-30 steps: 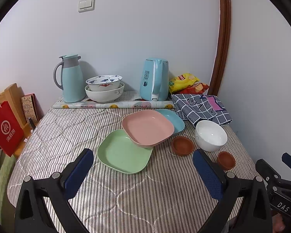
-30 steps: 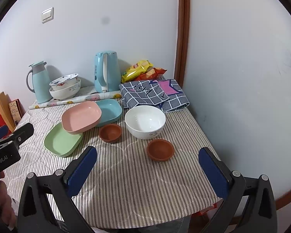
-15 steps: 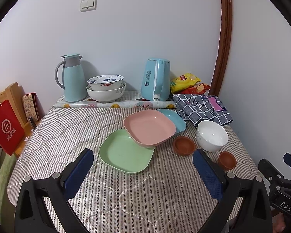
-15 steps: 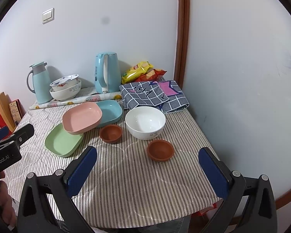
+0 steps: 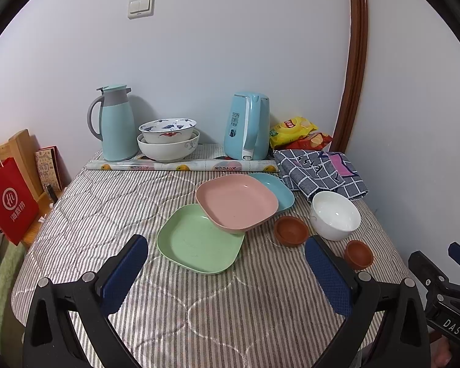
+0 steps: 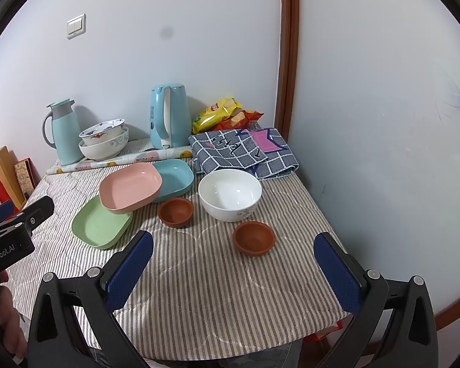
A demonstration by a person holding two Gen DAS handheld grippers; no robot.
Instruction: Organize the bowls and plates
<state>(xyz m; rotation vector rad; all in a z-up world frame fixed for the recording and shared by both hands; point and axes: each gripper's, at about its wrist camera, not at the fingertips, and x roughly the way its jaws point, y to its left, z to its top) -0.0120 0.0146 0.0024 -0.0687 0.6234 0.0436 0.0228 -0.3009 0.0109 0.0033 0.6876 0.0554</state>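
A pink plate (image 5: pixel 237 202) (image 6: pixel 131 187) lies tilted across a green plate (image 5: pixel 199 240) (image 6: pixel 99 225) and a blue plate (image 5: pixel 276 190) (image 6: pixel 176 178) on the striped tablecloth. A white bowl (image 5: pixel 335 210) (image 6: pixel 230 194) and two small brown bowls (image 5: pixel 291 230) (image 5: pixel 358 254) (image 6: pixel 175 212) (image 6: pixel 254 237) sit to the right. My left gripper (image 5: pixel 227 271) is open and empty, above the near side of the table. My right gripper (image 6: pixel 234 270) is open and empty, near the front edge.
At the back stand a teal thermos (image 5: pixel 115 122), two stacked patterned bowls (image 5: pixel 168 141), a blue kettle (image 5: pixel 248 125), snack bags (image 5: pixel 294 130) and a folded checked cloth (image 5: pixel 320 168). A red bag (image 5: pixel 10 205) stands left of the table. Walls close the back and right.
Both cameras drifted slightly; the scene shifts a little in view. The dishes have not moved and both grippers stay open.
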